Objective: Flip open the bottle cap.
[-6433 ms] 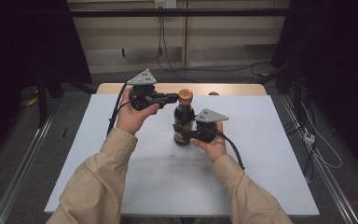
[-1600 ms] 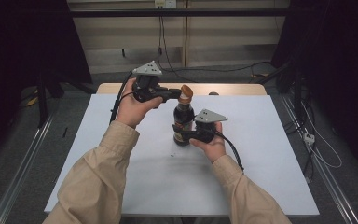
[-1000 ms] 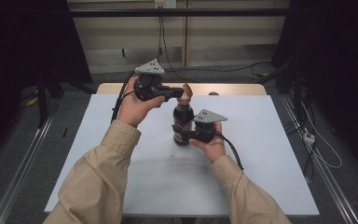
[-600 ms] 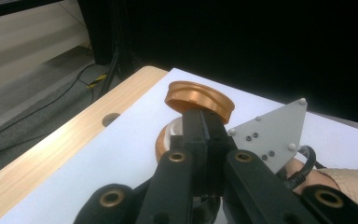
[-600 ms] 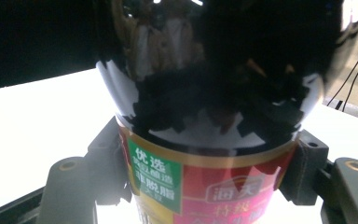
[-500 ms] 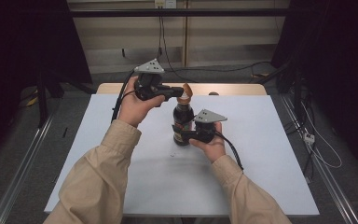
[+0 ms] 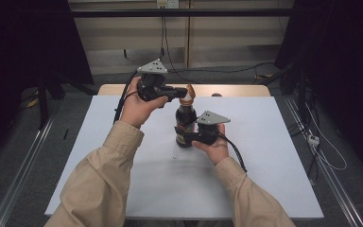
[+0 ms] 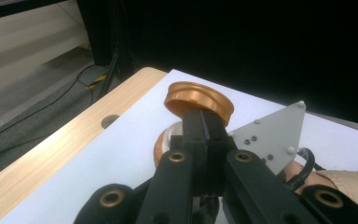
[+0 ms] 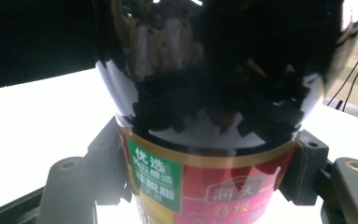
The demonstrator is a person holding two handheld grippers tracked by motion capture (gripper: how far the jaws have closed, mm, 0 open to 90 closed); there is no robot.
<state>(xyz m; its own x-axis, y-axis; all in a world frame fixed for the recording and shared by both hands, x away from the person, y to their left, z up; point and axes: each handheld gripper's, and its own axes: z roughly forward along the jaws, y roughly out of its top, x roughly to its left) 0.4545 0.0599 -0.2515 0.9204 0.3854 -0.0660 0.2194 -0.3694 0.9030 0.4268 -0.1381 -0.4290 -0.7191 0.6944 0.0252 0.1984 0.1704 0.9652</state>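
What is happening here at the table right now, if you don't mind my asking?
A person is opening a dark bottle with two hand-held grippers. The right gripper clamps the bottle's labelled body, holding it upright on the white table. The left gripper is shut on the copper-coloured cap, which is off and held tilted just above the bottle's open neck. So the cap is removed but not yet set down.

Glossy dark bottle (image 9: pixel 205 70), paper label (image 9: pixel 200 186), metallic cap (image 8: pixel 198 99).
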